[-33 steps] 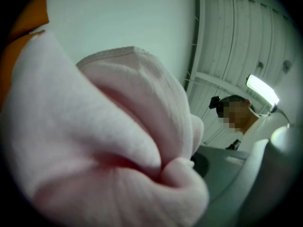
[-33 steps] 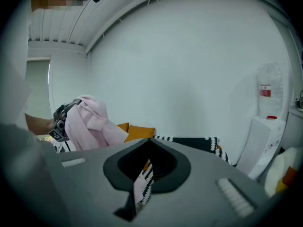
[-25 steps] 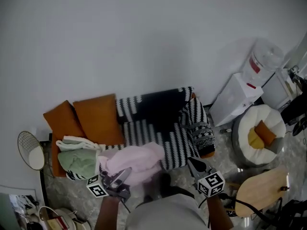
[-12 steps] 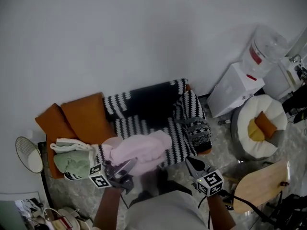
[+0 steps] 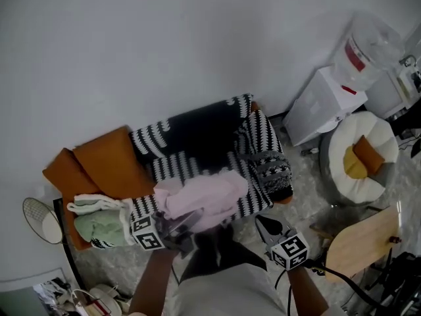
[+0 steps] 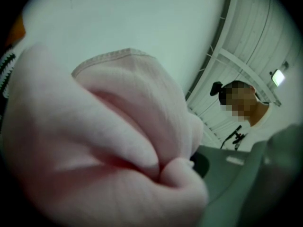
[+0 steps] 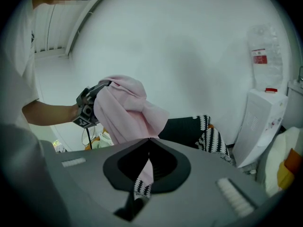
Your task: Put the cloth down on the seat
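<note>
Our left gripper (image 5: 186, 221) sits low and left of centre in the head view, clenched on the pink cloth (image 5: 200, 199). In its own view the cloth (image 6: 109, 141) fills nearly the whole frame in thick folds, and only a grey part of one jaw shows at the lower right. In the right gripper view, the left gripper (image 7: 90, 105) holds the cloth (image 7: 125, 110) up in the air at left of centre. The cloth hangs down in a bunch in front of the sofa (image 7: 189, 129). Its lower end drops behind our right gripper's jaws, so we cannot tell whether it touches the seat.

In the head view the cloth lies over the front edge of the sofa seat (image 5: 217, 170), which is covered by a black and white striped blanket (image 5: 197, 133). Orange cushions (image 5: 105, 166) lean at the left end of the sofa. Just below them is a heap of green and white clothes (image 5: 99, 219), near the cloth's left side.

Our right gripper (image 5: 263, 222) is at lower centre right, apart from the cloth. Its jaws are pressed together at the tips with nothing between them.

A water dispenser (image 5: 325, 107) stands at the upper right, and below it is a round white pouf (image 5: 348, 176).
</note>
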Available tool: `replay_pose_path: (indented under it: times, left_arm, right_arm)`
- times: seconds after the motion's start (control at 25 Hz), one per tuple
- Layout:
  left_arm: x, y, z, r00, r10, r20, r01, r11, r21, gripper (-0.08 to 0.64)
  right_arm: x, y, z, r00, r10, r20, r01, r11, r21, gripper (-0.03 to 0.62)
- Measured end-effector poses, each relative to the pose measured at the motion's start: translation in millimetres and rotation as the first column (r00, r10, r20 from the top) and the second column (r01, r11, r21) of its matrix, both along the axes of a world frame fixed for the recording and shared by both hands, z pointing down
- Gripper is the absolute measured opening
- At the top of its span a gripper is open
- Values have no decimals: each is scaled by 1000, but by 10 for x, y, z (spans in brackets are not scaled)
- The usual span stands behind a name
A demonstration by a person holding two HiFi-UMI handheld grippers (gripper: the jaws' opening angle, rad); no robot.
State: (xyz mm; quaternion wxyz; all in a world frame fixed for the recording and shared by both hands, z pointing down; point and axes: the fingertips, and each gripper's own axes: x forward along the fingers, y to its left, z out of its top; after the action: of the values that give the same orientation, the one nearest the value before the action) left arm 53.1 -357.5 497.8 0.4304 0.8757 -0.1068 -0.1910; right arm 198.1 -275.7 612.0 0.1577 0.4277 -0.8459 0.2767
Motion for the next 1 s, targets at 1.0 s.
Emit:
replay_pose_path:
  times: [1.0]
  left_arm:
    - [-141,-968,2051,991,117,68,-96,963,-254,110]
  right_arm:
    - [-479,-813,1004,987,156,-48,-161,979,-122,4]
